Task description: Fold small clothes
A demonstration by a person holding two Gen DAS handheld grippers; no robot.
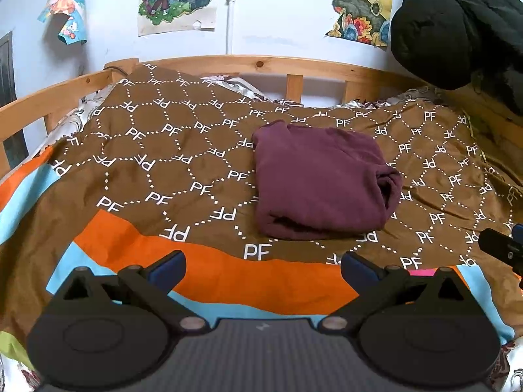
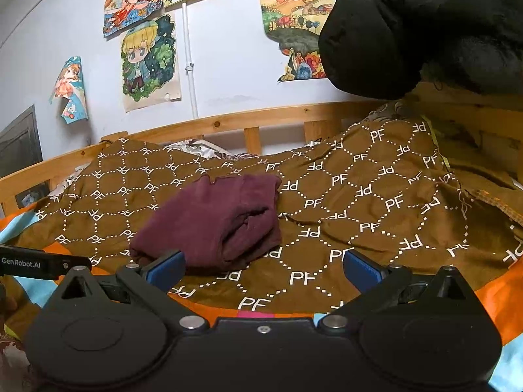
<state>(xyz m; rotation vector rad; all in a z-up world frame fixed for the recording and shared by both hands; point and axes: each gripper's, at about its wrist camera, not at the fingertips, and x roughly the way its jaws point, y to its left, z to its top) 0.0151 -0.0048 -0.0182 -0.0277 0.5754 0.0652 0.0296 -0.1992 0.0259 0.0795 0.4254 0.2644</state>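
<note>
- Ahead of both claws: maroon garment [image 1: 322, 179], folded into a thick square on the brown spread [image 1: 170, 150]; the fold looks complete.
- Left claw [image 1: 263, 266]: spread wide, empty, short of the garment's near edge, likely clear of the finished fold.
- Right claw [image 2: 264, 265]: spread, empty, its left pad [image 2: 165, 269] overlapping the garment's near corner in this view; contact cannot be told.
- Beyond: wooden rail [image 1: 261, 63], black coat [image 2: 425, 29] hanging right.
</note>
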